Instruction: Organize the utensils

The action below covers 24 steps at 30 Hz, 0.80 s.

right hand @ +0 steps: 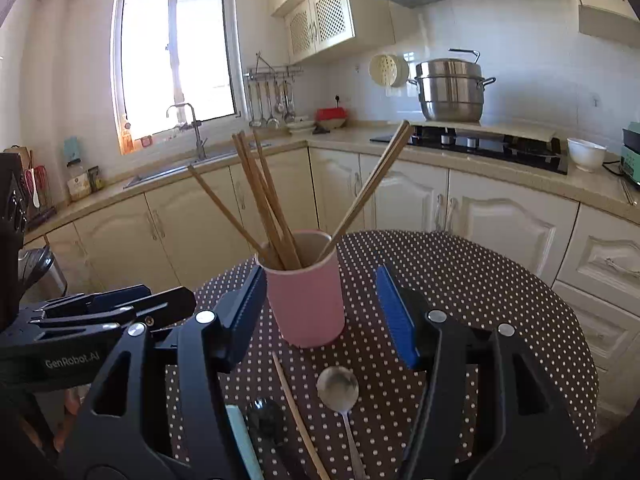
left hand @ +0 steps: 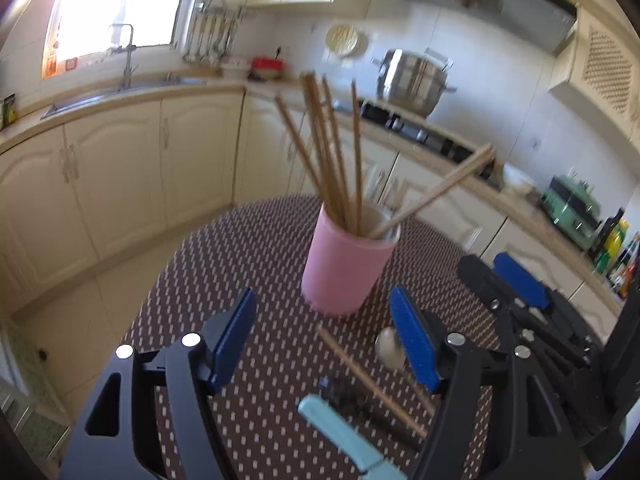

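Note:
A pink cup [left hand: 344, 268] [right hand: 306, 292] stands upright on the dotted round table [right hand: 480, 300], with several wooden chopsticks [left hand: 332, 152] [right hand: 264, 200] leaning out of it. My left gripper [left hand: 322, 308] is open just short of the cup, nothing between its pads. Below it lie a loose chopstick [left hand: 368, 380], a metal spoon [left hand: 390, 346], a dark utensil [left hand: 352, 396] and a light-blue handle [left hand: 340, 436]. My right gripper [right hand: 320, 280] is open too, framing the cup without gripping it. The spoon [right hand: 338, 388], chopstick [right hand: 298, 412], black spoon [right hand: 266, 420] and blue handle [right hand: 244, 440] lie under it. Each gripper shows beside the other [left hand: 486, 266] [right hand: 172, 296].
Cream cabinets and a counter wrap around behind the table. A sink with a tap [right hand: 192, 128] is at the left, and a hob with a steel steamer pot [right hand: 450, 88] and a white bowl [right hand: 586, 154] at the right. The table edge drops to the floor [left hand: 100, 300].

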Available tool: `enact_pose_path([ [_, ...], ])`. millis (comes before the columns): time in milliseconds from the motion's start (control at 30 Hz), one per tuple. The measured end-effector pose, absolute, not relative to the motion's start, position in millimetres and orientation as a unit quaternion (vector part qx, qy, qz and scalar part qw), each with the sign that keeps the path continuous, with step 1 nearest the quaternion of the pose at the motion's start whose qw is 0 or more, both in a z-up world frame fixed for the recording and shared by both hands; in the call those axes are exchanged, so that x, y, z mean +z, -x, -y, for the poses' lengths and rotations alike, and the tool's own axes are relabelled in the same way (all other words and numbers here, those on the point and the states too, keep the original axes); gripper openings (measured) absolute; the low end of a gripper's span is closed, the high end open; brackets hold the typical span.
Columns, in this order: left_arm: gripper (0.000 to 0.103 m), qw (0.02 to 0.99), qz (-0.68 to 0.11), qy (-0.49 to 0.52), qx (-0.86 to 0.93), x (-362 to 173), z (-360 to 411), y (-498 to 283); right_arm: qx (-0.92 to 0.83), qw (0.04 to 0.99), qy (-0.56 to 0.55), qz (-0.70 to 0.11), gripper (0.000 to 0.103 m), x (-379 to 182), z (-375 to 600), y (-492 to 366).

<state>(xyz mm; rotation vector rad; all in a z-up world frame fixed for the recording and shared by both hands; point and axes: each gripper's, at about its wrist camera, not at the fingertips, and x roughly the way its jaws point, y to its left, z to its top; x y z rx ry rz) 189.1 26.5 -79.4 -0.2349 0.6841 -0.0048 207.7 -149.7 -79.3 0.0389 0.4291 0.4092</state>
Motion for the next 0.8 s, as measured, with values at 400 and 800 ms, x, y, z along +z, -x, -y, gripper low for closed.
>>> enact_pose_path([
  [400, 0.068, 0.860, -0.497, 0.120, 0.006, -140, -2, -174, 0.181, 0.925, 0.029, -0.332, 0.066, -127, 174, -188],
  [800, 0.068, 0.830, -0.552, 0.074, 0.011, -177, 23, -187, 0.169, 0.904, 0.041, -0.391, 0.066, -155, 202, -186],
])
